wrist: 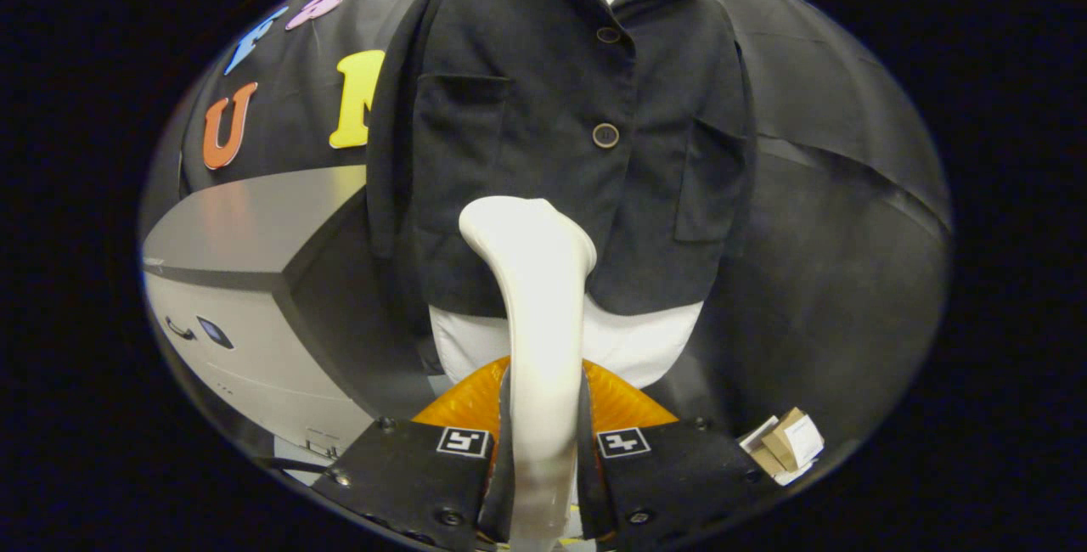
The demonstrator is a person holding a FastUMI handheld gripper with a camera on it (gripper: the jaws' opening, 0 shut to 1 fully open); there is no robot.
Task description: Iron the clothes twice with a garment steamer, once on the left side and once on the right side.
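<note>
The garment steamer [533, 314] stands upright between the two fingers of the gripper [540, 450], its pale handle rising from between them and flaring into a wider head at the top. Both fingers press against the sides of the handle, so the jaws are clenched on it, one finger on each side with a square marker tag on top of each. The steamer's head sits in front of the lower part of a dark jacket [560, 127], near the hem and a little to the left of the button line; whether the head touches the cloth cannot be told. The jacket hangs just beyond the fingers on a white dress form [633, 340], whose pale body shows below the hem and at the open collar. The jacket is buttoned, with two round buttons [605, 135] down the front and a patch pocket on each side. Just behind the fingers, at the foot of the form, lies an orange ribbed thing [620, 403], partly hidden by the steamer handle. To the left of the jacket stands a grey and white cabinet [246, 280] with a flat top. To the right of the fingers, low down, lie some small cardboard and paper pieces [785, 443].
</note>
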